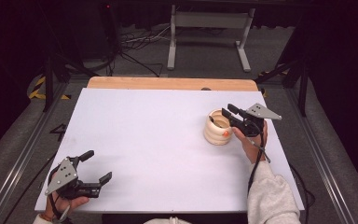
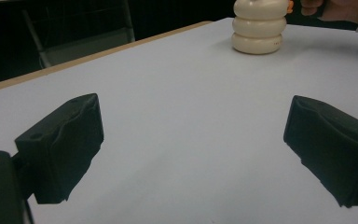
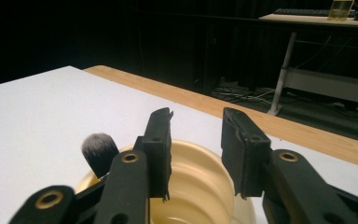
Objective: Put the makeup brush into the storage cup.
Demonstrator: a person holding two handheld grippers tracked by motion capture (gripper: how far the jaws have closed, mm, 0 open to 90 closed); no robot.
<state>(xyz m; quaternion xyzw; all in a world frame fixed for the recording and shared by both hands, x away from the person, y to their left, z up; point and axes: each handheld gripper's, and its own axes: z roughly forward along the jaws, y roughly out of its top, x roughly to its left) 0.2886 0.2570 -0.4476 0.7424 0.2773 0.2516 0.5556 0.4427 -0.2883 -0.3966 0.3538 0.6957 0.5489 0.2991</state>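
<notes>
A cream ribbed holder [image 1: 216,132] stands on the white table [image 1: 158,140] at the right. A makeup brush [image 3: 98,151] with dark bristles leans inside it at the rim. My right gripper [image 1: 228,110] hovers just above the holder's [image 3: 200,184] mouth, and in the right gripper view this gripper [image 3: 196,140] is open with nothing between its jaws. My left gripper [image 1: 98,166] rests low at the table's near left corner, far from the holder [image 2: 258,30]. In the left gripper view it [image 2: 193,140] is wide open and empty.
A small orange bit [image 1: 225,134] shows at the holder's side beside the thumb. A bare wooden strip [image 1: 168,83] runs along the table's far edge. Beyond it stand a metal frame [image 1: 209,32] and floor cables [image 1: 140,42]. White tabletop spreads between the grippers.
</notes>
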